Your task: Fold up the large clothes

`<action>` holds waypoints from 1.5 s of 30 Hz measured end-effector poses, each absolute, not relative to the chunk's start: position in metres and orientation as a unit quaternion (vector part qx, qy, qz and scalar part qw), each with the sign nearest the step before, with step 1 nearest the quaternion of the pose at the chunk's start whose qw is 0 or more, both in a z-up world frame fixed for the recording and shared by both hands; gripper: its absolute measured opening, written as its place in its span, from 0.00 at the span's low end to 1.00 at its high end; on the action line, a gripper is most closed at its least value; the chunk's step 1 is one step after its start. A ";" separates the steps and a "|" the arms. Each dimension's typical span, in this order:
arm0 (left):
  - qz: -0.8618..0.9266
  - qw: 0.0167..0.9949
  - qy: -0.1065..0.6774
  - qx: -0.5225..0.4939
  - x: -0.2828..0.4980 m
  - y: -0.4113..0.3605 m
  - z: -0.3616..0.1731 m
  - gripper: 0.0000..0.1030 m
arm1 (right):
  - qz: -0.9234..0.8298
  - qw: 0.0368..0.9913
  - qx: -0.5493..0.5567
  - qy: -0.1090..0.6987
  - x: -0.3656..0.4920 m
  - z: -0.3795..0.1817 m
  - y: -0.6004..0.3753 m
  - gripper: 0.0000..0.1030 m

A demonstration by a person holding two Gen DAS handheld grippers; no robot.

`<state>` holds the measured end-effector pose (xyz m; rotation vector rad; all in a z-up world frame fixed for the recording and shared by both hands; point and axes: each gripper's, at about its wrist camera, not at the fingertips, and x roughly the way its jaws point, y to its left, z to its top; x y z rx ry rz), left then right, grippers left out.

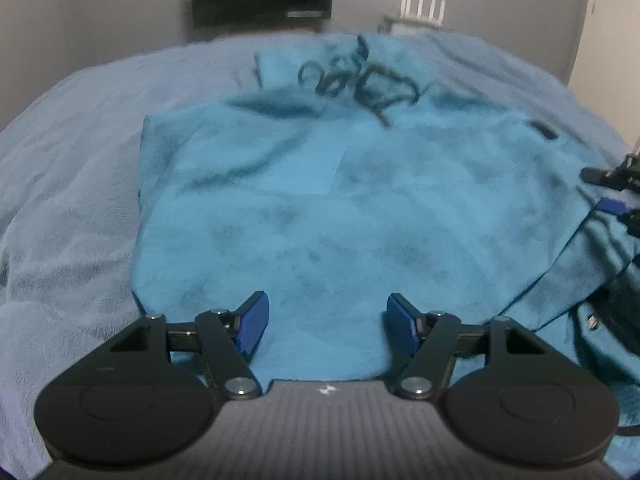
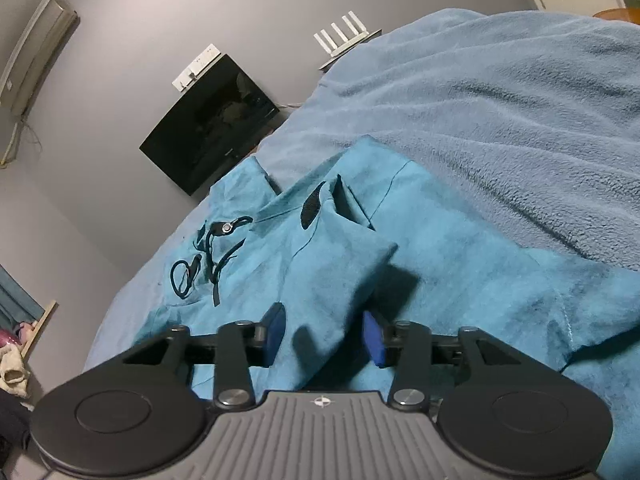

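A large teal garment (image 1: 340,216) with dark drawstrings (image 1: 360,80) lies spread on a pale blue blanket (image 1: 68,184). My left gripper (image 1: 326,320) is open and empty just above the garment's near edge. In the right wrist view the garment (image 2: 460,280) shows a sleeve (image 2: 340,276) that runs back between my right gripper's (image 2: 326,336) blue pads (image 2: 275,332). The pads stand apart with a gap on each side of the sleeve. The drawstrings (image 2: 208,260) lie to the left. The right gripper also shows in the left wrist view (image 1: 612,196) at the garment's right edge.
The blanket (image 2: 500,120) covers a bed. A dark screen (image 2: 212,136) hangs on the grey wall beyond the bed. A white router (image 2: 344,36) stands at the bed's far end. A wall air-conditioner (image 2: 32,64) is high on the left.
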<state>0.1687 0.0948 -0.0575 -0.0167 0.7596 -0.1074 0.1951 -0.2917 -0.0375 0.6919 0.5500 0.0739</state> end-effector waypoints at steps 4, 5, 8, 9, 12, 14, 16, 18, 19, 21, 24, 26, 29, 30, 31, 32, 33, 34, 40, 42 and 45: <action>-0.040 0.946 0.319 -0.033 0.161 0.101 -0.044 0.64 | 0.053 0.911 0.330 0.243 0.200 -0.029 -0.298 0.03; -0.028 0.949 0.312 -0.038 0.161 0.104 -0.042 0.65 | 0.047 0.914 0.327 0.236 0.199 -0.026 -0.299 0.03; 0.004 0.950 0.309 -0.050 0.163 0.115 -0.042 0.65 | 0.011 0.914 0.343 0.217 0.184 -0.017 -0.304 0.03; 0.017 0.948 0.313 -0.056 0.165 0.120 -0.043 0.65 | -0.002 0.912 0.347 0.218 0.181 -0.016 -0.305 0.03; 0.032 0.938 0.337 -0.080 0.172 0.134 -0.050 0.65 | -0.055 0.916 0.309 0.249 0.182 -0.019 -0.304 0.11; 0.037 0.932 0.352 -0.081 0.178 0.138 -0.056 0.65 | -0.099 0.910 0.291 0.277 0.188 -0.026 -0.303 0.34; 0.036 0.929 0.361 -0.071 0.182 0.137 -0.061 0.65 | -0.143 0.912 0.276 0.267 0.189 -0.023 -0.307 0.43; 0.034 0.928 0.367 -0.057 0.185 0.133 -0.065 0.66 | -0.157 0.928 0.249 0.228 0.186 -0.012 -0.306 0.43; 0.032 0.927 0.369 -0.050 0.187 0.132 -0.067 0.66 | -0.154 0.935 0.240 0.210 0.186 -0.008 -0.304 0.43; 0.029 0.926 0.374 -0.038 0.190 0.127 -0.070 0.70 | -0.121 0.951 0.217 0.186 0.188 0.001 -0.297 0.44; 0.027 0.924 0.381 -0.025 0.193 0.123 -0.076 0.73 | -0.056 0.960 0.179 0.206 0.200 -0.001 -0.278 0.44; 0.026 0.923 0.384 -0.022 0.195 0.121 -0.079 0.74 | -0.020 0.959 0.156 0.235 0.210 -0.006 -0.266 0.41; 0.023 0.923 0.385 -0.023 0.195 0.121 -0.079 0.76 | -0.017 0.948 0.105 0.299 0.227 -0.023 -0.252 0.38; 0.022 0.923 0.383 -0.024 0.194 0.122 -0.080 0.78 | -0.034 0.942 0.086 0.324 0.231 -0.030 -0.250 0.36; 0.020 0.924 0.381 -0.024 0.193 0.122 -0.080 0.79 | -0.048 0.937 0.084 0.336 0.231 -0.034 -0.253 0.36; 0.019 0.925 0.378 -0.025 0.190 0.122 -0.080 0.79 | -0.058 0.933 0.101 0.341 0.232 -0.038 -0.260 0.36; 0.020 0.928 0.371 -0.025 0.186 0.122 -0.077 0.79 | -0.059 0.930 0.120 0.342 0.229 -0.038 -0.266 0.36; 0.027 0.931 0.363 -0.026 0.181 0.123 -0.073 0.79 | -0.057 0.928 0.142 0.340 0.228 -0.038 -0.271 0.37; 0.003 0.954 0.266 -0.137 0.114 0.131 0.007 0.83 | -0.046 0.922 0.238 0.303 0.201 -0.024 -0.293 0.57; -0.023 0.951 0.269 -0.152 0.091 0.131 0.024 0.90 | -0.040 0.922 0.261 0.282 0.187 -0.011 -0.298 0.60; -0.056 0.944 0.299 -0.128 0.056 0.124 0.045 0.90 | -0.007 0.924 0.285 0.256 0.168 0.017 -0.307 0.62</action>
